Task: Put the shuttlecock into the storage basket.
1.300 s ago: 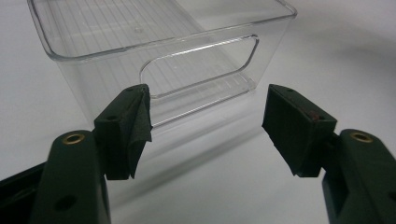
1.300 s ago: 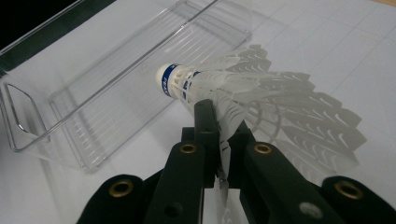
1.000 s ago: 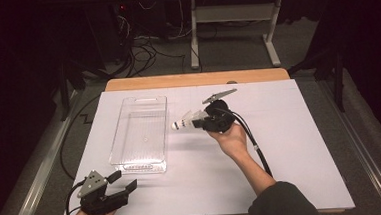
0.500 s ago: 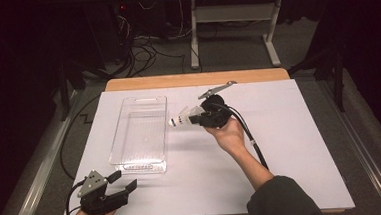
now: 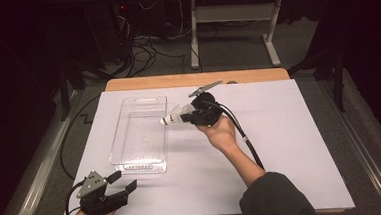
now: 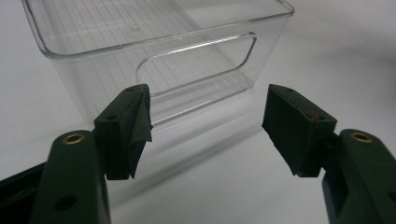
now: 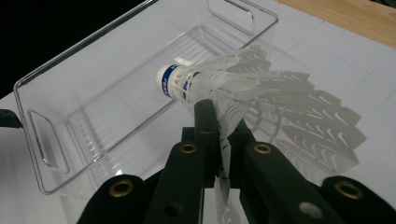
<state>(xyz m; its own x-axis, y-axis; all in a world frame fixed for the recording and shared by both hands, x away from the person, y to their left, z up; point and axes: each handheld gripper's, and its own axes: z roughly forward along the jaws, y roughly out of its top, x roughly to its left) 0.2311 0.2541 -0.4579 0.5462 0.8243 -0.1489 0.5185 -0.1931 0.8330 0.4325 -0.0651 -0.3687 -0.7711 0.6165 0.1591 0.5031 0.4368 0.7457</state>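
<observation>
White shuttlecock (image 7: 219, 84), pinched by right gripper (image 5: 191, 116) fingers, carried closer over clear bin (image 5: 141, 133), nearly ready to drop; left gripper (image 5: 119, 188) fingers open.

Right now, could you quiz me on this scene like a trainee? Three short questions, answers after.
1. True or false: the right tongs pinch the shuttlecock by its feathers.
2. The left tongs are: A open, B shut on the bin.
3. Which end of the shuttlecock points at the bin?

Key: 1 true. 2 A; nothing sits between them, and the bin lies just ahead. 3 The white cork with the blue band.
</observation>
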